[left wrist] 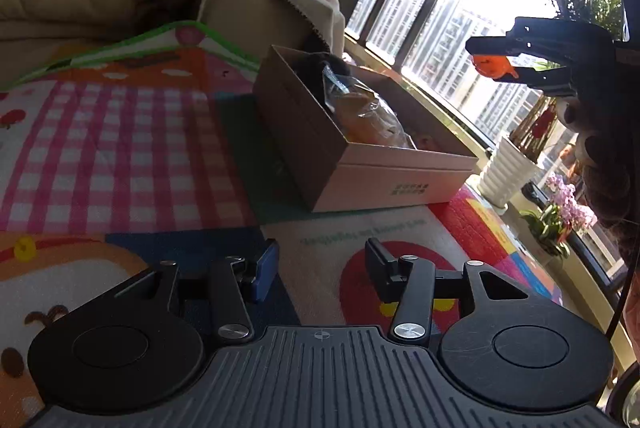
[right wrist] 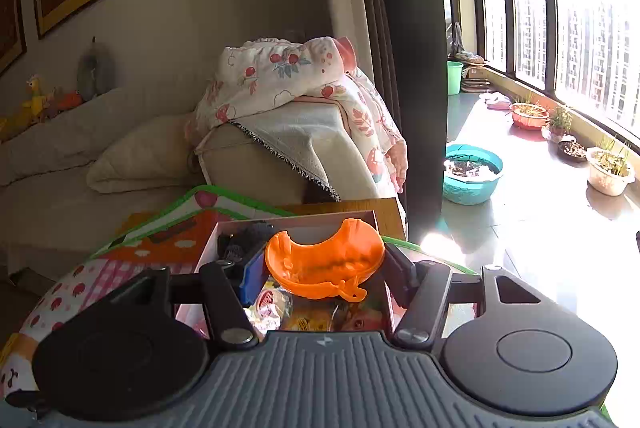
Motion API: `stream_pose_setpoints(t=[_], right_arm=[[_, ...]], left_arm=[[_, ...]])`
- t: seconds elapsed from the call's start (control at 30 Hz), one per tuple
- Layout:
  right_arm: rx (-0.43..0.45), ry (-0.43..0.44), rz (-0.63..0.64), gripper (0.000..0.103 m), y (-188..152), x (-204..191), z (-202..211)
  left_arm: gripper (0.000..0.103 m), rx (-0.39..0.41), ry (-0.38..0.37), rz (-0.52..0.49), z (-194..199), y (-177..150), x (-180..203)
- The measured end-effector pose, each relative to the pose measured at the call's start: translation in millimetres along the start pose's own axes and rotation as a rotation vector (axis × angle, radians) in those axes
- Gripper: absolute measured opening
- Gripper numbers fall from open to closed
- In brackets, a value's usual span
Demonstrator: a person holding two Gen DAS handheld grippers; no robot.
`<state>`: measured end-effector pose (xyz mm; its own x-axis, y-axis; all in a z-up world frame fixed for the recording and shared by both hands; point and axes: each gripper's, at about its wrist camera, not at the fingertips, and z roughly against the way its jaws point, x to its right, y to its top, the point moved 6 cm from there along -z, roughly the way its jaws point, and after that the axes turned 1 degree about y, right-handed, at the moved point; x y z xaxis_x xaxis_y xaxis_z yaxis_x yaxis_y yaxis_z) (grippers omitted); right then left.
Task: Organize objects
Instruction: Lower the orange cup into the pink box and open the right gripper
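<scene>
R tongs [right wrist: 324, 268] clamp orange plastic toy [right wrist: 324, 260] above cardboard box [left wrist: 360, 164], prob for drop-in. L tongs [left wrist: 320, 260] empty, jaws apart, low over play mat [left wrist: 120, 132].

Box [left wrist: 360, 148] on mat [left wrist: 120, 148], sofa [left wrist: 248, 12] behind, window [left wrist: 460, 28] right

The box [left wrist: 360, 132] stands open-topped, part filled with bags [left wrist: 368, 108]; the mat [left wrist: 120, 148] beside it lies bare

Glossy orange plastic toy [right wrist: 324, 260]; matt cardboard box [left wrist: 384, 184]; soft quilted mat [left wrist: 120, 148].
</scene>
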<state>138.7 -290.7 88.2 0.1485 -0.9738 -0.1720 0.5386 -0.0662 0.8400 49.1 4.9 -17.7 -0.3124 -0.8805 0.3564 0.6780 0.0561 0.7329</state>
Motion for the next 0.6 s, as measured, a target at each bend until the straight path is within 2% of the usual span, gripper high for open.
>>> stream_pose_setpoints(t=[0.07,0.17,0.23,0.27,0.4,0.6], right_arm=[[-0.008,-0.001,-0.024,0.060,22,-2,-22],[0.003,-0.051,-0.008,0.060,41,-7,-53],[-0.014,-0.054,-0.020,0.068,43,-8,-71],[-0.021,-0.055,-0.031,0.075,42,-8,-78],[-0.047,-0.049,-0.030,0.075,29,-10,-83],[-0.062,-0.086,0.026,0.078,4,0,-65]], left_arm=[[0.052,0.004,0.006,0.013,4,-1,-7],[0.052,0.005,0.014,0.031,10,-4,-15],[0.052,0.000,0.021,0.039,13,-7,-20],[0.052,-0.002,0.024,0.043,13,-9,-22],[0.052,-0.015,0.033,0.062,16,-16,-28],[0.052,-0.021,0.022,0.066,12,-18,-21]])
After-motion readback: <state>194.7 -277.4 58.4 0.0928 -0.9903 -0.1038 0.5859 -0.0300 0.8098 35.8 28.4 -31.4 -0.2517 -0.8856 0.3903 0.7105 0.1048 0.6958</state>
